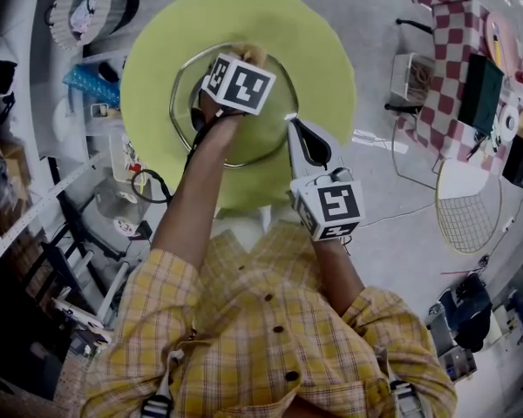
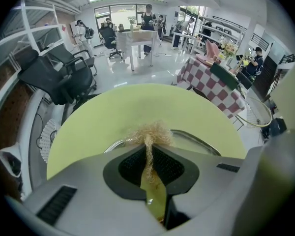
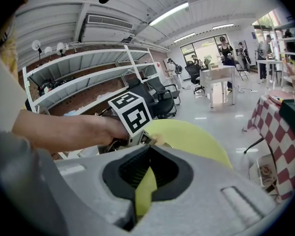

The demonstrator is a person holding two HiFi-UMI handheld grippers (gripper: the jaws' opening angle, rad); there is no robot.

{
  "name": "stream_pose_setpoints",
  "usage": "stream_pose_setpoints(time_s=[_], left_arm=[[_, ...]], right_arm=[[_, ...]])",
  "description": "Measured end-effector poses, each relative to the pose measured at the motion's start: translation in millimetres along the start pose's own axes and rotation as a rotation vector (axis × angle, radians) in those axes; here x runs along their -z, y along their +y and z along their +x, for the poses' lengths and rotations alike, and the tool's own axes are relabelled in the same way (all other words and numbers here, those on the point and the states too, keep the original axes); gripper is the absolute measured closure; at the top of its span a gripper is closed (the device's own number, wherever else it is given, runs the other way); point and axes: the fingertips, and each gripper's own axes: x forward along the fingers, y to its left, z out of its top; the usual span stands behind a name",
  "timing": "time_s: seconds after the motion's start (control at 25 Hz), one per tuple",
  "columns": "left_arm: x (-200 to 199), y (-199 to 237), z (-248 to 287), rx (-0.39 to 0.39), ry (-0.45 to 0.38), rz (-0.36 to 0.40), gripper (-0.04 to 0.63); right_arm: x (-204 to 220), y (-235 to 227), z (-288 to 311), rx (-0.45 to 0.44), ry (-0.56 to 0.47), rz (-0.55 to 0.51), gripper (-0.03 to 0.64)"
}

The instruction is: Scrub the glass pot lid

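The glass pot lid (image 1: pixel 263 139) with a metal rim lies flat on a round lime-green table (image 1: pixel 324 52). My left gripper (image 1: pixel 248 61) reaches over the lid's far side, shut on a tan fibrous scrubber (image 1: pixel 254 55). In the left gripper view the scrubber (image 2: pixel 150 132) bulges out past the closed jaws, with the lid's rim (image 2: pixel 202 143) curving just beyond. My right gripper (image 1: pixel 290 120) has its tips pinched shut at the lid's right rim. In the right gripper view its jaws (image 3: pixel 148 149) meet, and the left gripper's marker cube (image 3: pixel 131 113) is just ahead.
A red-checkered table (image 1: pixel 458 70) with dark items stands to the right, and a wire mesh racket (image 1: pixel 469 209) lies on the floor near it. Shelving and clutter (image 1: pixel 44 233) line the left side. Office chairs (image 2: pixel 64 77) stand beyond the green table.
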Motion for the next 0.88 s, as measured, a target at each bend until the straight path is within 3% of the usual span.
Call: stream_pose_setpoints(time_s=[0.88], left_arm=[[-2,-40,6,0.006,0.020,0.114,0.558]], right_arm=[[6,-8,-8,0.021,0.002,0.011,0.618]])
